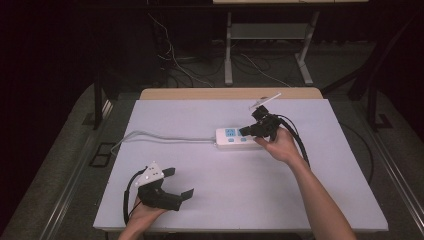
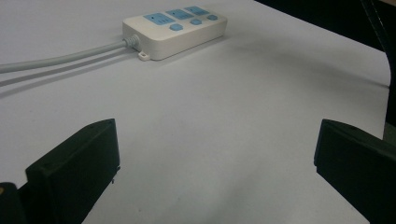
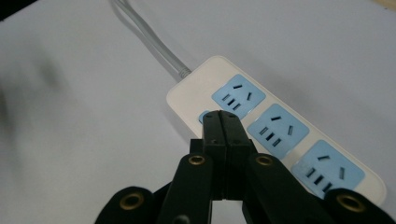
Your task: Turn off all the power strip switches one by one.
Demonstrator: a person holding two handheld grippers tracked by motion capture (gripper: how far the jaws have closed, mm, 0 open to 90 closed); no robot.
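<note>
Left gripper (image 1: pixel 181 183) at table's (image 1: pixel 240 200) 7 o'clock, jaws wide apart, empty, bare surface ahead, power strip (image 1: pixel 235 137) near centre, cord (image 1: pixel 160 138) trailing toward 9 o'clock, right gripper (image 1: pixel 246 131) closed, empty, tips over strip, hand (image 1: pixel 280 146) angled down.

Lab-like room: white-covered table (image 1: pixel 200 200), loose cables on floor (image 1: pixel 185 65), metal stand legs (image 1: pixel 229 50), dark surroundings.

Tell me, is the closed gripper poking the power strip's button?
Cannot tell. In the right gripper view, the shut right gripper covers a blue button on the power strip, hiding any gap.
</note>
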